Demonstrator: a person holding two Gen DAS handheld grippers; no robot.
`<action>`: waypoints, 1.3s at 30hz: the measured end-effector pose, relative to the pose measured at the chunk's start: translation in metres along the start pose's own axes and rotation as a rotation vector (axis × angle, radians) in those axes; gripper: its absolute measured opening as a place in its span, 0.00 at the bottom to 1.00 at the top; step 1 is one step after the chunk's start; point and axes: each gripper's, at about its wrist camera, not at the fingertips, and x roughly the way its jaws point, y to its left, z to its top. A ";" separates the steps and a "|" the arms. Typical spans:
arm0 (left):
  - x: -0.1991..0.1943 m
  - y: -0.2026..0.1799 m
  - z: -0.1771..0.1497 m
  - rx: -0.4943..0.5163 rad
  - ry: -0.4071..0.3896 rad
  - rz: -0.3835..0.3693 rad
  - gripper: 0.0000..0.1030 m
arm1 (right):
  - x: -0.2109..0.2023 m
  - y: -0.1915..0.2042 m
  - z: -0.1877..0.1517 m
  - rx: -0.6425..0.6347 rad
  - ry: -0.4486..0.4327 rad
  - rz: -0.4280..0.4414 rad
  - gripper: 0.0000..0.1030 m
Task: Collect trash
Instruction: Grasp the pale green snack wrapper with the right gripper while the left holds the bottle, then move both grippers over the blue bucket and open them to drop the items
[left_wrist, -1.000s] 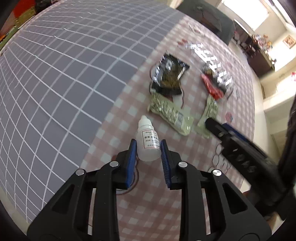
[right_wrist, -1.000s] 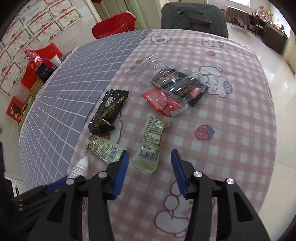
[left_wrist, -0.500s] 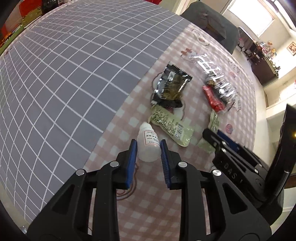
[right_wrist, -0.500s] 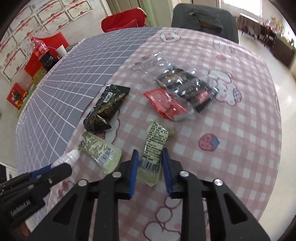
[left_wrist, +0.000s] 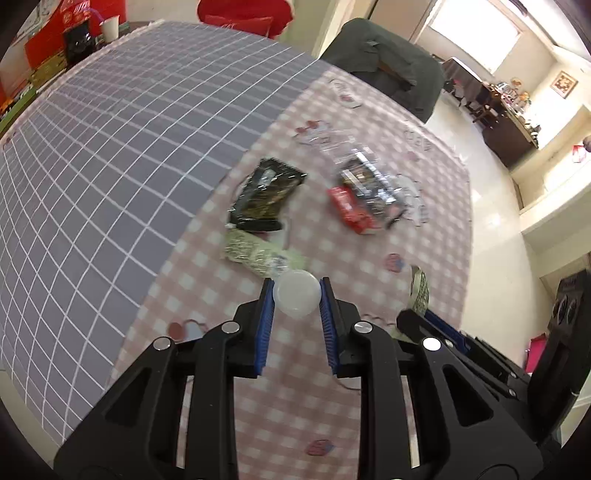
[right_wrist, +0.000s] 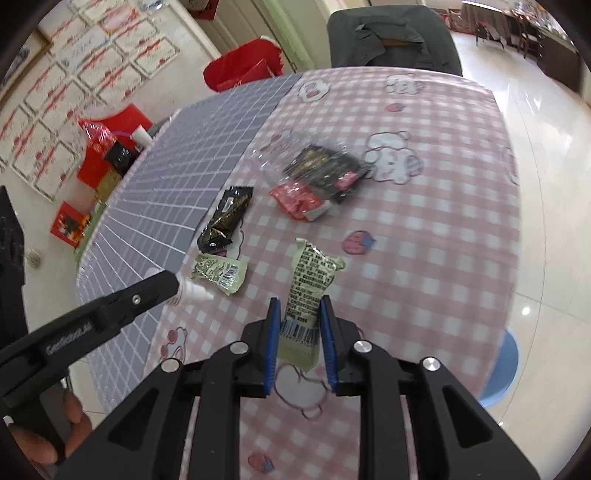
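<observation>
Left hand-held gripper (left_wrist: 296, 295): blue pads pinch a small white dropper bottle (left_wrist: 295, 298), seen end-on from its round base, lifted clear of the surface (left_wrist: 436, 206). In the right wrist view the bottle's capped tip (right_wrist: 194, 290) sticks out past the left gripper's black finger, above the pink checked cloth.

Right hand-held gripper (right_wrist: 300, 314): jaws have just been closing, and the pads now pinch a pale green snack wrapper (right_wrist: 309, 291) at its barcode end. The wrapper stands up between the pads, its far end raised off the cloth.

Still lying on the surface: a second green wrapper (right_wrist: 219, 271) just beside the bottle tip; a black wrapper (right_wrist: 226, 218) next to it, at the seam with the grey grid cloth (right_wrist: 184, 177); a red wrapper (right_wrist: 300, 202) touching a clear crinkled bag of dark packets (right_wrist: 325, 170), farther out.

A person's fingers (right_wrist: 72, 421) show at lower left, around the left gripper's handle.
</observation>
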 end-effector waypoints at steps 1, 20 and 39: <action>-0.001 -0.005 -0.001 0.008 -0.005 -0.003 0.24 | -0.008 -0.006 -0.002 0.009 -0.006 0.008 0.21; -0.006 -0.199 -0.046 0.278 0.041 -0.182 0.24 | -0.135 -0.139 -0.044 0.222 -0.153 -0.052 0.21; 0.023 -0.337 -0.098 0.470 0.153 -0.284 0.24 | -0.201 -0.246 -0.106 0.433 -0.231 -0.175 0.21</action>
